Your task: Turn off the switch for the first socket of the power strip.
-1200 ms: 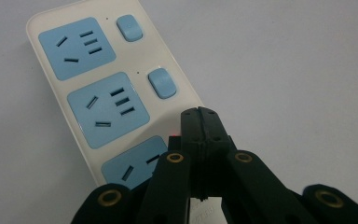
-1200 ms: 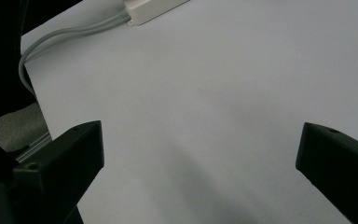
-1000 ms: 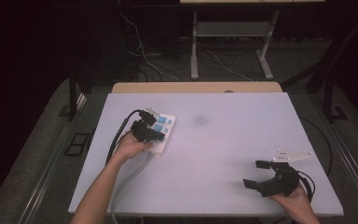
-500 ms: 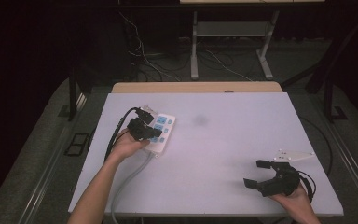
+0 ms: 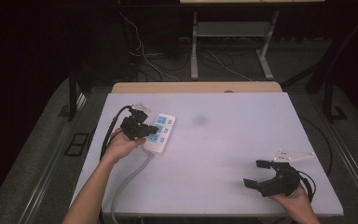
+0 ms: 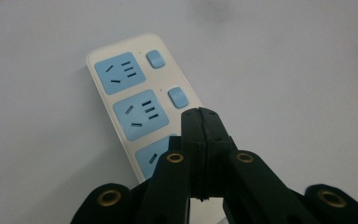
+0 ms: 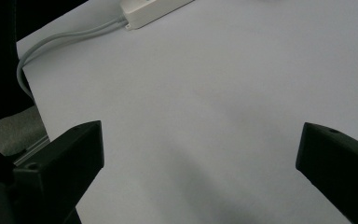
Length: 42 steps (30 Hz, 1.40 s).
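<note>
The left gripper (image 6: 199, 114) has its jaws pressed together, empty, just above the nearest switch of the power strip (image 5: 160, 133) at the table's (image 5: 223, 140) left side; probably it presses this switch, and two switches remain. The right gripper (image 5: 261, 173) waits wide apart. The right gripper view adds the grey cable (image 7: 65, 35).

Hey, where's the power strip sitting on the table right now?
In the high view, the power strip lies on the table's left side, under the shut left tool, far from the open right tool.
</note>
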Tool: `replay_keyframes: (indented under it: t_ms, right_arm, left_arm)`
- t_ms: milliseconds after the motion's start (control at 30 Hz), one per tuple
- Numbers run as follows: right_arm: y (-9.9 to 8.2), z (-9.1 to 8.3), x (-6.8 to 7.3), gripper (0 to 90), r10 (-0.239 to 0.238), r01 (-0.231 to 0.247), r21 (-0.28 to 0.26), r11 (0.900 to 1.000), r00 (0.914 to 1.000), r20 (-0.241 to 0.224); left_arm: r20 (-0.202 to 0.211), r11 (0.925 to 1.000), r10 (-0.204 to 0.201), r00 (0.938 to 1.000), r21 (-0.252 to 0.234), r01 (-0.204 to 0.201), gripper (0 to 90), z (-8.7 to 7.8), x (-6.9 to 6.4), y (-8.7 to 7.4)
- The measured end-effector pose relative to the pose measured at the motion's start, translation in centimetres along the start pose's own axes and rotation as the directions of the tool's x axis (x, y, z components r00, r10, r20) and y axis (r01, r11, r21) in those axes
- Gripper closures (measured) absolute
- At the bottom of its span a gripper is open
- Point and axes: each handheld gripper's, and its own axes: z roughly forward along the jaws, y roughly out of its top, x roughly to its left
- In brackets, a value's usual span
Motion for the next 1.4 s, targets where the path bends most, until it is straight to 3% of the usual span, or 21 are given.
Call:
replay_keyframes:
  t_ms: [233,367,733,933,1167,1400]
  right_arm:
    - [0.0,-0.1,0.1,0.6,-0.001,0.001,-0.004,1.0,1.0,-0.004]
    - [0.1,-0.1,0.1,0.6,-0.006,0.006,-0.007,1.0,1.0,-0.006]
    - [0.1,-0.2,0.3,0.6,-0.012,0.011,-0.006,0.9999,0.9999,-0.013]
    - [0.1,-0.1,0.3,0.6,-0.008,0.008,-0.006,1.0,0.9999,-0.015]
    - [0.1,0.0,0.3,0.6,-0.01,0.01,-0.004,0.9999,0.9998,-0.016]
    - [0.1,0.1,0.4,0.5,-0.01,0.01,-0.002,0.9999,0.9998,-0.017]
  left_arm:
    - [-0.003,0.9992,-0.014,0.9999,-0.037,0.014,84.2,-1.3,-0.3,-0.4]
    - [0.007,0.9968,-0.044,0.999,-0.066,0.044,73.2,-2.0,-0.2,-0.8]
    - [0.065,0.9839,-0.126,0.9899,-0.119,0.133,23.6,-3.6,-0.1,-1.7]
    - [0.058,0.9793,-0.147,0.9874,-0.132,0.154,0.5,-4.2,-0.1,-2.5]
    - [0.055,0.978,-0.137,0.989,-0.151,0.144,0.0,-4.8,-0.9,-3.6]
    - [0.05,0.9715,-0.139,0.9891,-0.187,0.146,0.0,-5.2,-1.9,-5.1]
